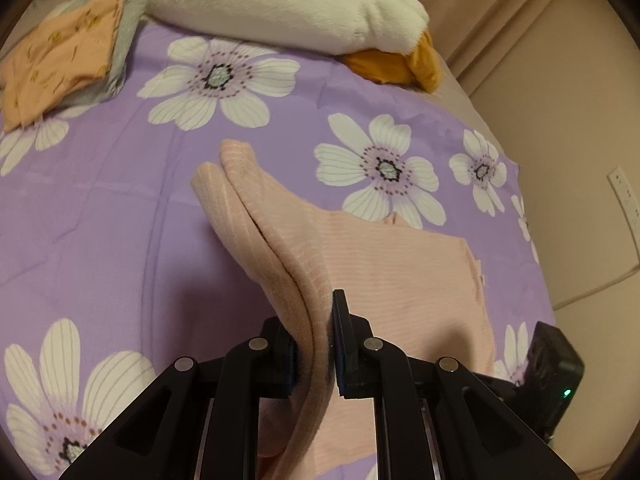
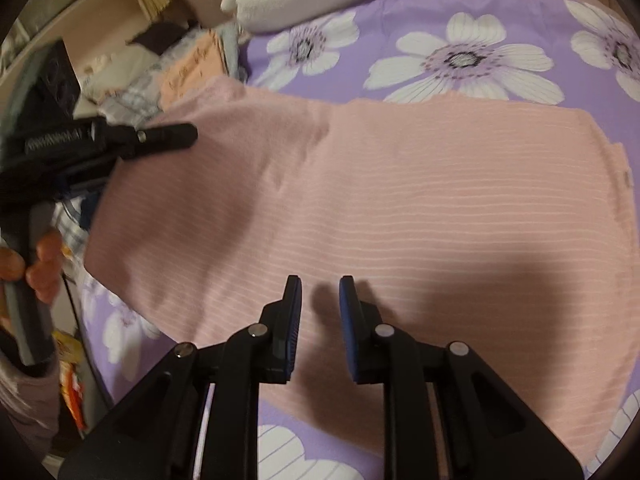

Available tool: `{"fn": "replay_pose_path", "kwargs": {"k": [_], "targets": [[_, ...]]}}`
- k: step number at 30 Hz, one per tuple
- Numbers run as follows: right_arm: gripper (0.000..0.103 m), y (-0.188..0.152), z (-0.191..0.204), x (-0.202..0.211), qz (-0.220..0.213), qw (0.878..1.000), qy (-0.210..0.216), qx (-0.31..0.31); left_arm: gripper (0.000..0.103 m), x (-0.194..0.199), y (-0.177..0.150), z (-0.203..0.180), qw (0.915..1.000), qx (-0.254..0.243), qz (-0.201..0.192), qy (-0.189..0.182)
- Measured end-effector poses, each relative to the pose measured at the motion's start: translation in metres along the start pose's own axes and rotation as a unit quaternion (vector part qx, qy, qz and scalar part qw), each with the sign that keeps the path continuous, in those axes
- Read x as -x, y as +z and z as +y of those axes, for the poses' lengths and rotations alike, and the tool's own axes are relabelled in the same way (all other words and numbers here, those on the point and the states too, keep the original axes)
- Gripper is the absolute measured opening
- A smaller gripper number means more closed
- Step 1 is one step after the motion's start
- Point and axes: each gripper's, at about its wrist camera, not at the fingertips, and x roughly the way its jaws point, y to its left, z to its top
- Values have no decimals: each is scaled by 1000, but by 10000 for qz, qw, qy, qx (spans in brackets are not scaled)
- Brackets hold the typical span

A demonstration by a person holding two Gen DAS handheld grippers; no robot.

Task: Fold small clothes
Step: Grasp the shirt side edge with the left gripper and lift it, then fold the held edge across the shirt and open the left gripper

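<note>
A pink ribbed garment (image 1: 392,280) lies on the purple flowered bedsheet (image 1: 120,208). My left gripper (image 1: 316,320) is shut on a folded edge of the garment and lifts it off the sheet; a sleeve hangs from the raised fold. In the right wrist view the garment (image 2: 400,200) is spread flat under my right gripper (image 2: 320,292), which is open and empty just above the cloth. The left gripper (image 2: 120,136) shows there at the garment's left edge, held by a hand.
A folded orange patterned cloth (image 1: 60,60) on grey cloth lies at the bed's far left. A white plush toy with an orange part (image 1: 280,4) lies at the far edge. Clutter and shelves (image 2: 100,60) stand beyond the bed's left side. The right gripper's body (image 1: 552,372) is at right.
</note>
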Motion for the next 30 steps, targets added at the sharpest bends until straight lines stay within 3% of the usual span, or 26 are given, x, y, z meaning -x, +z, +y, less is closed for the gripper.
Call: {"fn": "replay_pose_path", "kwargs": {"k": [9,15,20,23,26,30], "targets": [[43,-5,-63,48,-607,9894,418,-1250,12,-19,5,-68,9986,-450,152,233],[49,-15,-111,74,-1030,9678,739,-2175,12,-54,-2,-117,9953,-802,420,338],[55,-27,-136,96,-1354,9527,806,-2598,12,-91,-13,-146,9915,-966,793,363],[58,-32,-146,102,-1414,9449,944,-2799,12,-112,-22,-156,9890,-965,1078,308],[61,-34,-151,105,-1427,9427,1003,-2844,12,-121,-31,-164,9852,-919,1447,7],[64,-30,-151,103,-1409,9395,1138,-2906,12,-101,-32,-161,9861,-941,1357,-194]]}}
